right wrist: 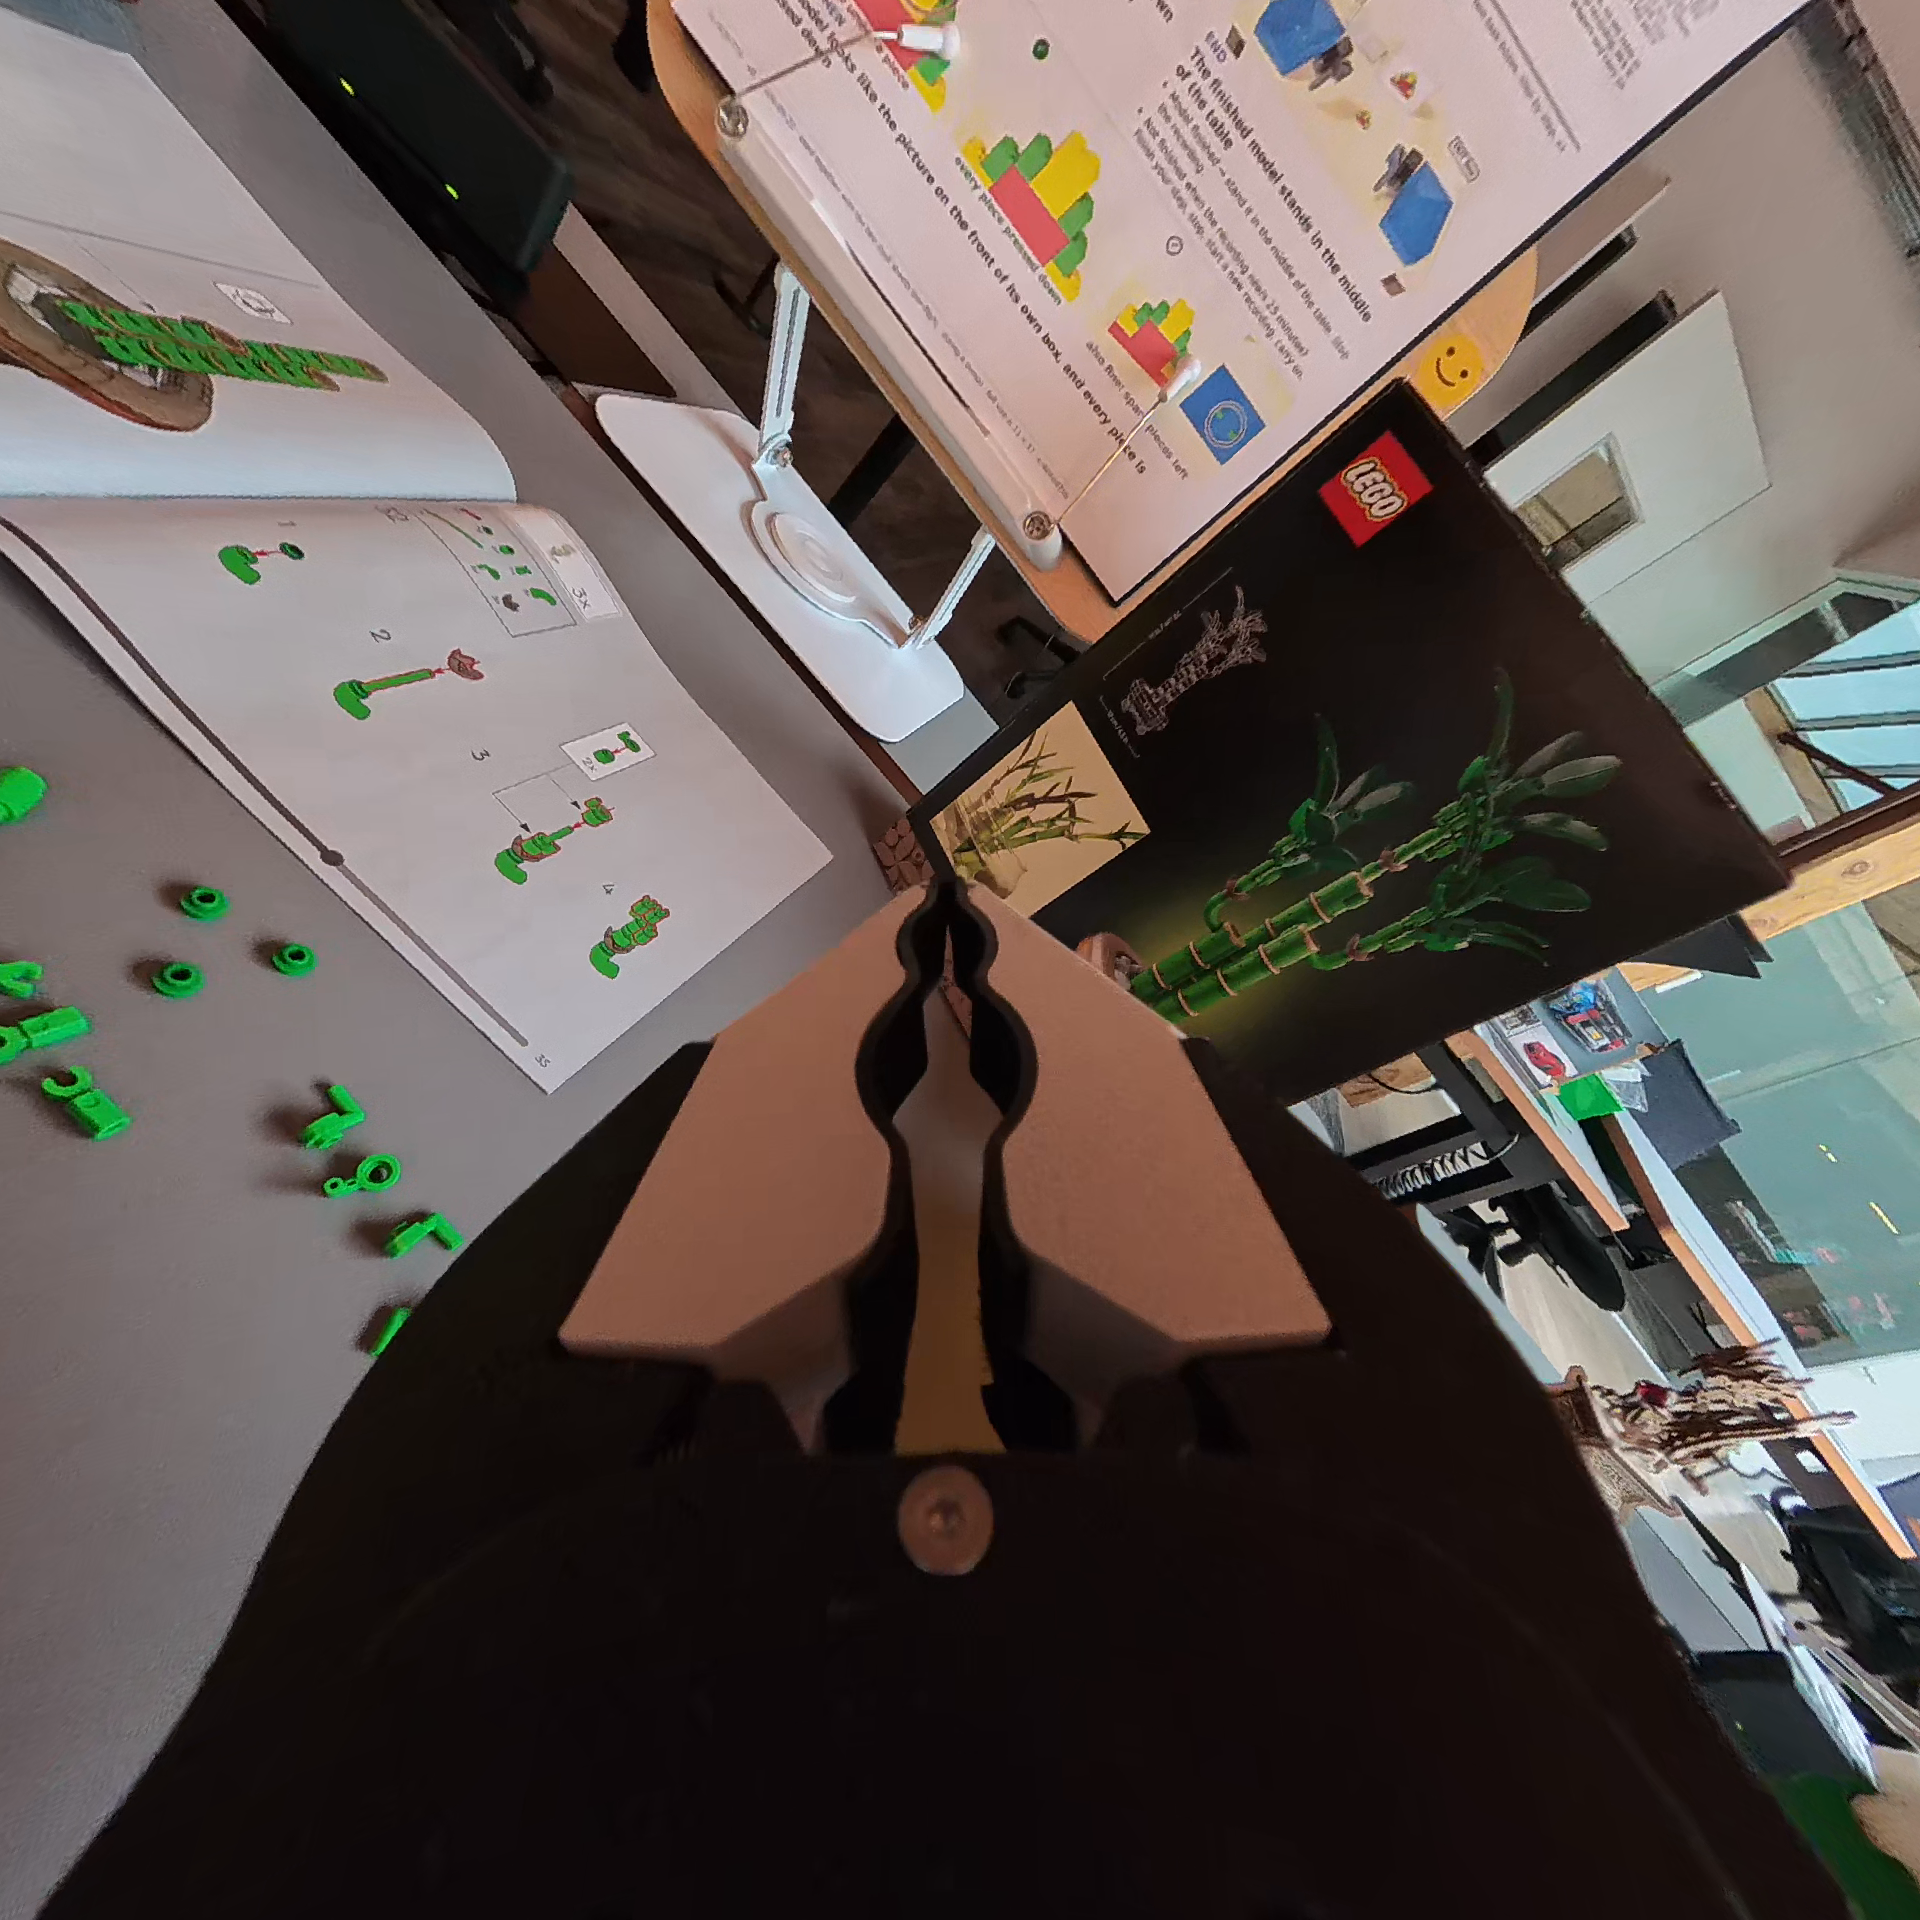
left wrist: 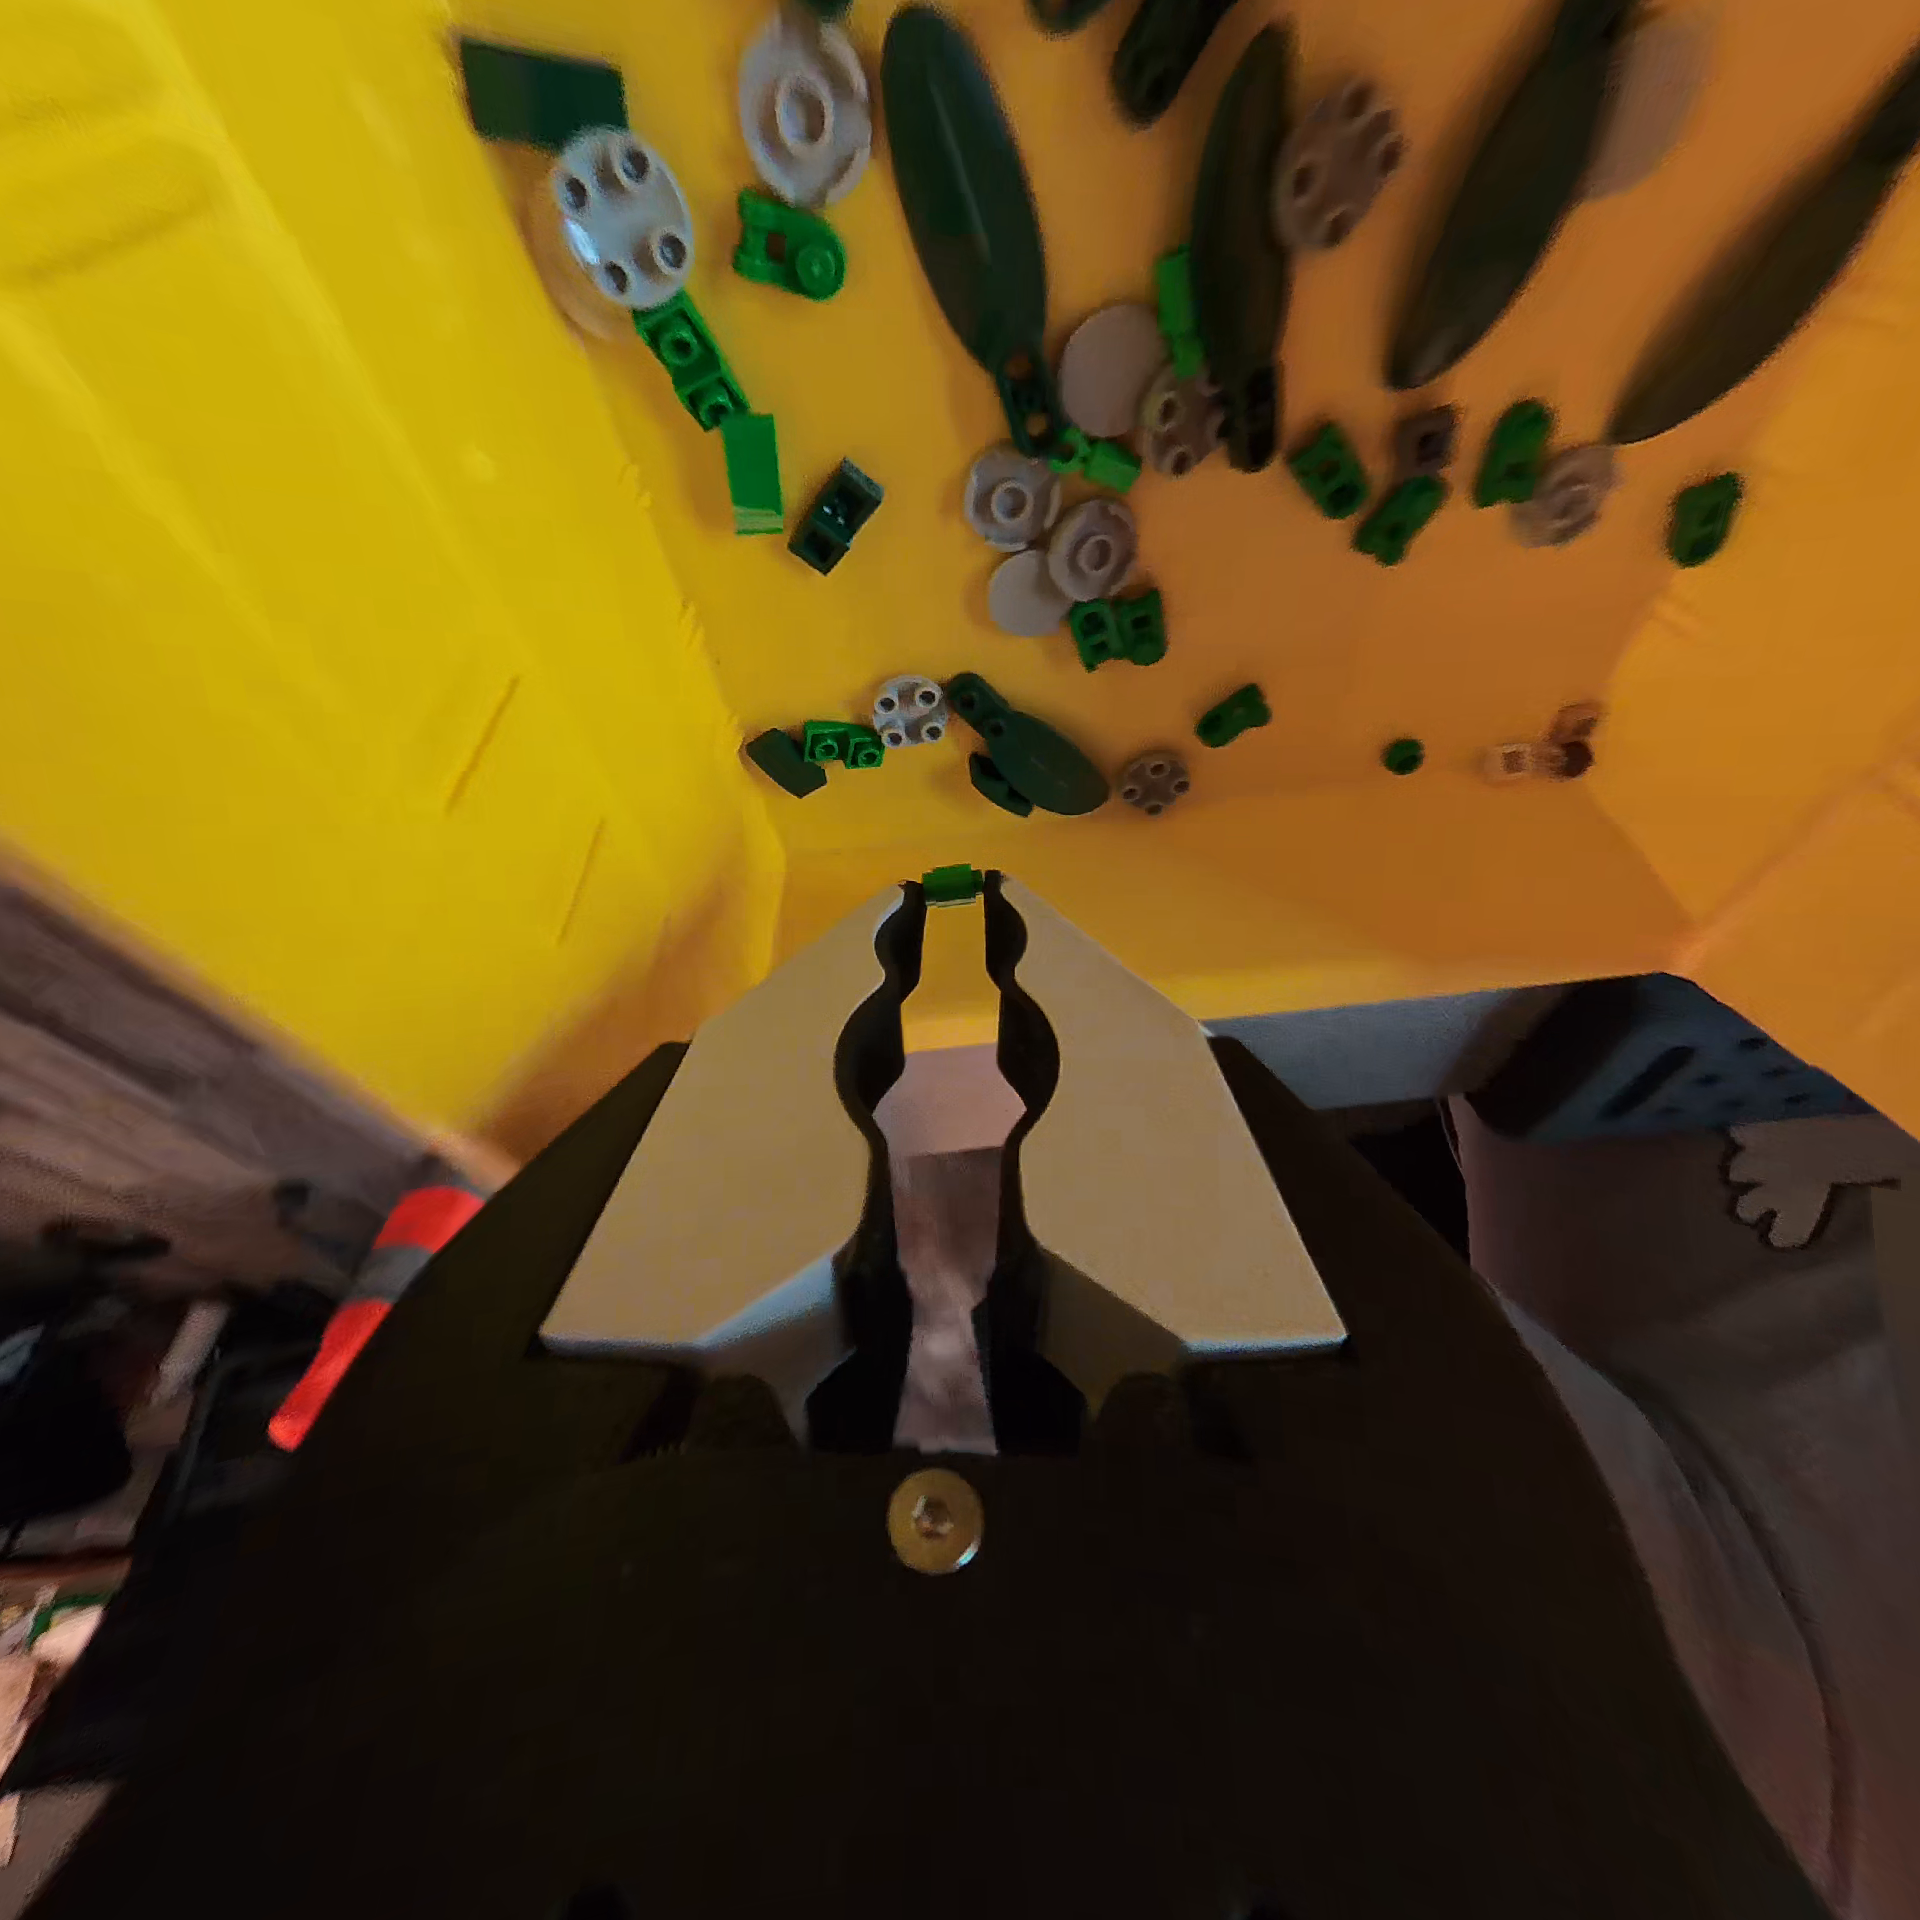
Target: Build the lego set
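Observation:
In the left wrist view my left gripper (left wrist: 953,885) is shut on a small bright green piece (left wrist: 952,883), held at its tips above the near wall of a yellow bin (left wrist: 312,520). The bin's floor holds several loose parts: dark green leaves (left wrist: 966,197), grey round plates (left wrist: 621,221) and small green bricks (left wrist: 1117,629). In the right wrist view my right gripper (right wrist: 948,902) is shut and empty, raised above the grey table (right wrist: 156,1351), pointing at the black set box (right wrist: 1371,769). Several bright green small pieces (right wrist: 343,1117) lie on the table at the left.
An open instruction booklet (right wrist: 447,748) lies on the table at the left. A white stand (right wrist: 821,540) carries a printed instruction sheet (right wrist: 1143,208) behind it. A red and grey object (left wrist: 374,1309) sits low left outside the bin. Office furniture lies beyond the table's right edge. About 70 centimeters separates my left fingertips from my right.

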### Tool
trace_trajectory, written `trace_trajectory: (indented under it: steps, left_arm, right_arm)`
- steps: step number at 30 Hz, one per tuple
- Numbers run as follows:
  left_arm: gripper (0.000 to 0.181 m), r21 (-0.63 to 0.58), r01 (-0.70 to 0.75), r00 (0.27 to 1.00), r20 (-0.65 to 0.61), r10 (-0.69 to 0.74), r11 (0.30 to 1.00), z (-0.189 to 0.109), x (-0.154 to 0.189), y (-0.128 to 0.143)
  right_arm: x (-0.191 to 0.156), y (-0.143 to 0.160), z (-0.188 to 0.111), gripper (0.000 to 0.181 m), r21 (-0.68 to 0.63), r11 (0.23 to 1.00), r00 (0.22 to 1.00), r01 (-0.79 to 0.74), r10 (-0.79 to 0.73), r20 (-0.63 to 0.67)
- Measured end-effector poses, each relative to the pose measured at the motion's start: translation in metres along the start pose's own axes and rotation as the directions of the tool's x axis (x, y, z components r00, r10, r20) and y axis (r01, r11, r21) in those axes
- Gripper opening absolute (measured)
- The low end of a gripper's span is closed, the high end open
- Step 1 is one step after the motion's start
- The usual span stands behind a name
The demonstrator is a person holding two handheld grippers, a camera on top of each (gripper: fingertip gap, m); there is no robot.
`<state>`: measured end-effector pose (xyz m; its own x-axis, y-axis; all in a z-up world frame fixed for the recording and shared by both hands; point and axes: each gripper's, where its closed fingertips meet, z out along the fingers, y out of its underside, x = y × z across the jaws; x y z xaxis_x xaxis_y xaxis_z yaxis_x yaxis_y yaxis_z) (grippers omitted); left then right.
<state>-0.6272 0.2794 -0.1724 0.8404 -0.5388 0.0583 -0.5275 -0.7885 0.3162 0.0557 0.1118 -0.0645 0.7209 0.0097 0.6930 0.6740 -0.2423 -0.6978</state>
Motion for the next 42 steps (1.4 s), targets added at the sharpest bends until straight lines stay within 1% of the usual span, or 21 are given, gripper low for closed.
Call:
trace_trajectory:
  steps: [3,5,7,8,9,10,11,12,13,14,15,17,18,20,21,22,24,27,31,35,42]
  left_arm:
    - [0.009,0.218,-0.089,0.996,0.046,0.081,0.972,-0.037,0.012,-0.003]
    - [0.009,0.415,-0.184,0.983,0.093,0.160,0.891,-0.072,0.032,-0.009]
    - [0.009,0.576,-0.296,0.954,0.141,0.264,0.762,-0.108,0.068,-0.017]
    - [0.009,0.649,-0.354,0.931,0.176,0.320,0.673,-0.127,0.092,-0.023]
    - [0.009,0.719,-0.403,0.901,0.203,0.384,0.566,-0.146,0.122,-0.031]
    - [0.009,0.782,-0.438,0.859,0.219,0.463,0.442,-0.164,0.160,-0.038]
    - [0.009,0.832,-0.455,0.798,0.224,0.560,0.316,-0.178,0.203,-0.041]
    - [0.009,0.858,-0.467,0.711,0.222,0.667,0.212,-0.184,0.249,-0.040]
    - [0.009,0.861,-0.487,0.608,0.217,0.764,0.144,-0.183,0.291,-0.037]
    - [0.009,0.846,-0.524,0.507,0.215,0.835,0.099,-0.175,0.328,-0.035]
    - [0.009,0.821,-0.567,0.443,0.228,0.867,0.074,-0.165,0.357,-0.042]
    - [0.009,0.745,-0.663,0.406,0.281,0.870,0.069,-0.136,0.398,-0.072]
    - [0.009,0.692,-0.719,0.361,0.293,0.885,0.064,-0.118,0.416,-0.083]
    - [0.009,0.591,-0.807,0.238,0.309,0.921,0.010,-0.085,0.444,-0.097]
    - [0.009,0.538,-0.843,0.199,0.348,0.916,-0.021,-0.072,0.452,-0.109]
    - [0.009,0.483,-0.875,0.179,0.397,0.900,-0.040,-0.061,0.455,-0.123]
    - [0.009,0.376,-0.926,0.130,0.414,0.901,-0.039,-0.038,0.456,-0.140]
    - [0.009,0.335,-0.942,0.128,0.384,0.914,-0.009,-0.019,0.462,-0.154]
    - [0.009,0.295,-0.955,0.119,0.354,0.928,0.010,-0.004,0.464,-0.162]
    - [0.009,0.264,-0.964,0.094,0.349,0.932,-0.002,0.003,0.465,-0.166]
    - [0.009,0.251,-0.968,0.071,0.348,0.935,-0.020,0.007,0.467,-0.166]
  right_arm:
    - [0.000,-0.009,-0.005,0.000,0.037,0.999,1.000,-0.021,0.021,0.002]
    - [-0.003,-0.015,-0.008,0.000,0.065,0.997,0.999,-0.038,0.038,0.013]
    - [-0.010,-0.025,-0.011,0.000,0.100,0.993,0.997,-0.060,0.056,0.044]
    - [-0.013,-0.030,-0.012,0.000,0.114,0.992,0.997,-0.058,0.052,0.052]
    - [-0.015,-0.035,-0.013,0.000,0.129,0.990,0.998,-0.050,0.043,0.054]
    - [-0.018,-0.041,-0.015,0.000,0.145,0.989,0.998,-0.041,0.033,0.059]
    - [-0.021,-0.045,-0.016,0.000,0.157,0.987,0.998,-0.027,0.017,0.063]
    - [-0.022,-0.048,-0.016,0.000,0.164,0.986,0.998,-0.013,0.004,0.058]
    - [-0.024,-0.052,-0.017,0.000,0.178,0.984,0.998,-0.022,0.012,0.058]
    - [-0.028,-0.058,-0.018,0.000,0.208,0.977,0.996,-0.055,0.039,0.084]
    - [-0.033,-0.064,-0.019,0.000,0.242,0.965,0.990,-0.100,0.071,0.124]
    - [-0.039,-0.071,-0.019,0.000,0.277,0.947,0.978,-0.162,0.116,0.176]
    - [-0.041,-0.074,-0.019,0.000,0.289,0.939,0.972,-0.187,0.134,0.192]
    - [-0.047,-0.079,-0.020,0.000,0.311,0.911,0.948,-0.270,0.194,0.253]
    - [-0.049,-0.084,-0.021,0.000,0.318,0.890,0.926,-0.327,0.235,0.294]
    - [-0.053,-0.088,-0.023,0.000,0.323,0.869,0.904,-0.375,0.266,0.333]
    - [-0.058,-0.094,-0.027,0.000,0.330,0.849,0.882,-0.414,0.283,0.378]
    - [-0.058,-0.097,-0.031,0.000,0.346,0.844,0.883,-0.411,0.274,0.381]
    - [-0.052,-0.099,-0.032,0.000,0.335,0.825,0.863,-0.455,0.315,0.396]
    - [-0.049,-0.103,-0.035,0.000,0.317,0.789,0.819,-0.527,0.371,0.437]
    - [-0.051,-0.111,-0.044,0.000,0.330,0.759,0.788,-0.561,0.368,0.494]
